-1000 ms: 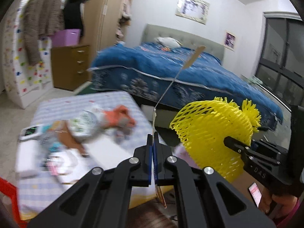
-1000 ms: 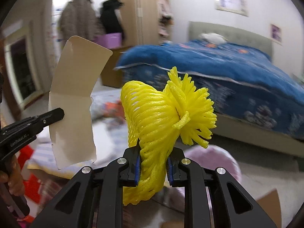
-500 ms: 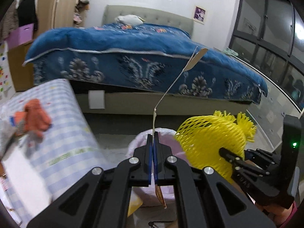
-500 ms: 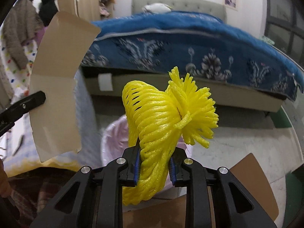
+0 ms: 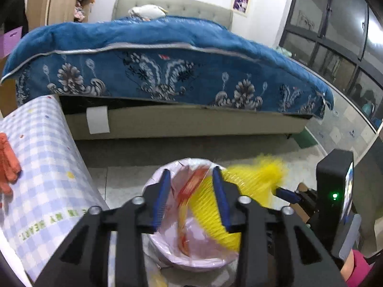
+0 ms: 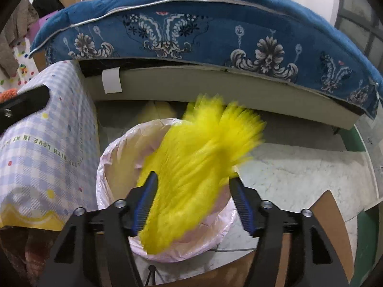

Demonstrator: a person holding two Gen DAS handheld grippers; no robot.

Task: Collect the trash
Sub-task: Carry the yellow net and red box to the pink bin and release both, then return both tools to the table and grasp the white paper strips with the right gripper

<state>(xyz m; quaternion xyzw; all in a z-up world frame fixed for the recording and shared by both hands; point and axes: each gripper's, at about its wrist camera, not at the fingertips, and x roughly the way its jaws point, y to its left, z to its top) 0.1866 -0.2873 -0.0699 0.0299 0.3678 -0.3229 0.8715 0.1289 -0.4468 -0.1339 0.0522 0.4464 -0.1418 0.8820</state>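
Note:
A bin with a pink liner (image 5: 165,256) stands on the floor right under both grippers. My left gripper (image 5: 190,174) is opening. A thin card with red print (image 5: 191,189) shows as a blur in the wide gap, loose from the pads, over the bin's mouth. My right gripper (image 6: 193,179) is opening too. The yellow foam net (image 6: 198,165) is blurred between its spread fingers, above the bin's rim (image 6: 107,153). In the left wrist view the net (image 5: 241,179) hangs in front of the right gripper's blue fingertip (image 5: 286,194).
A table with a blue checked cloth (image 5: 45,167) stands close on the left of the bin, an orange glove (image 5: 7,160) on it. The bed with a blue blanket (image 5: 167,71) runs behind. Brown cardboard (image 6: 330,217) lies on the floor at the right.
Both grippers swung away from the table and down over the bin. The left jaws parted from the card and the right jaws from the yellow net; both things now blur downward.

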